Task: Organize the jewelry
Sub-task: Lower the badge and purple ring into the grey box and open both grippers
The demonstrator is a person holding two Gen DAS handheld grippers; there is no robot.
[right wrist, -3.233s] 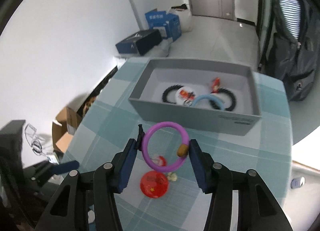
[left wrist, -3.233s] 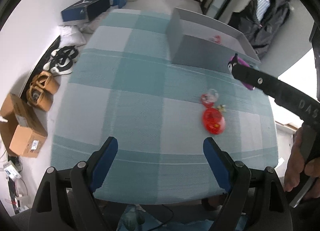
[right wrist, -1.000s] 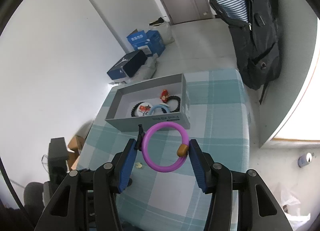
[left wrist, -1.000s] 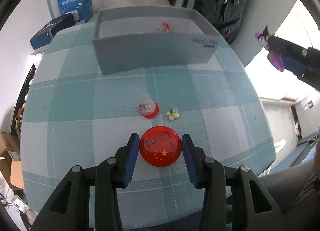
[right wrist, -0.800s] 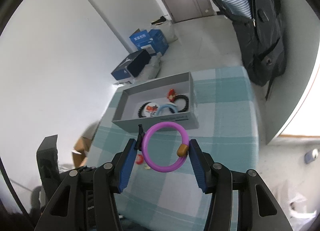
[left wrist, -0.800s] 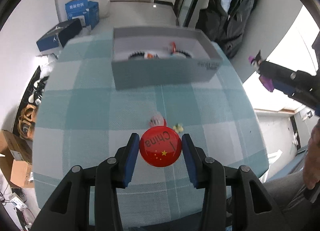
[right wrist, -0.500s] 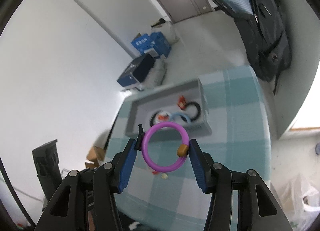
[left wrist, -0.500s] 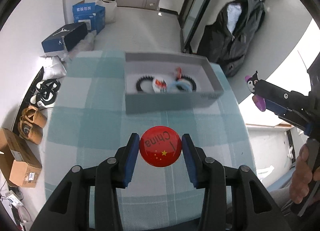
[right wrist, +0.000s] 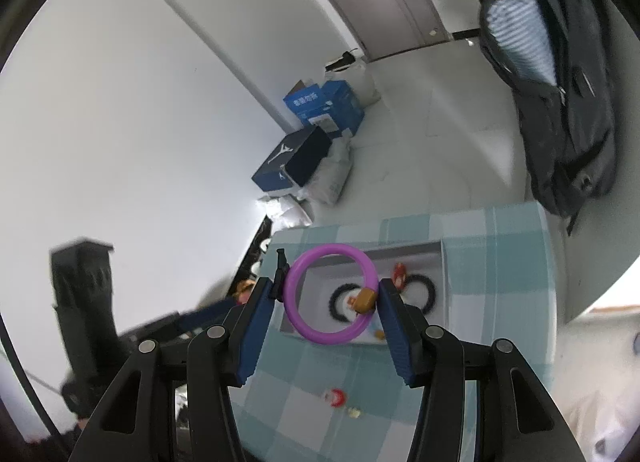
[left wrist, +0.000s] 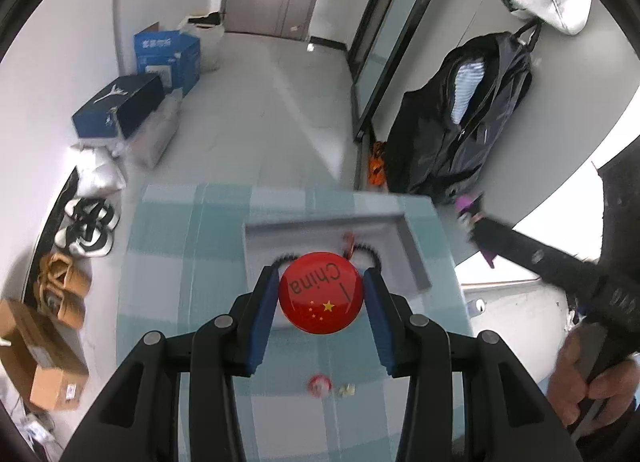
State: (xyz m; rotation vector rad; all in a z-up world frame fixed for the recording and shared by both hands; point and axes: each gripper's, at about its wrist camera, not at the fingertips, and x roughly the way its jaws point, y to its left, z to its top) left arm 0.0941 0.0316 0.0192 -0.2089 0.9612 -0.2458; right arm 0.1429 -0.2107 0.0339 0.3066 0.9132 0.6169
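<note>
The left gripper (left wrist: 321,293) is clamped on the red badge (left wrist: 321,292), and the right gripper (right wrist: 327,300) on the purple ring (right wrist: 331,300), both held above the grey box (left wrist: 415,260). Each piece should be lowered inside the walls before release, clear of the black bracelets (right wrist: 421,292) already lying there.

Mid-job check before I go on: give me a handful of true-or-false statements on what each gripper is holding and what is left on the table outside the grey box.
1. The left gripper is shut on the red China badge. True.
2. The right gripper is empty. False: it is shut on the purple ring with a brown bead.
3. Two small items lie on the checked tablecloth outside the grey box. True: a small red-and-white badge and a pale yellow piece.
4. The grey box is empty. False: black beaded bracelets and other pieces lie in it.
5. The red China badge rests on the table. False: it is held above it.
</note>
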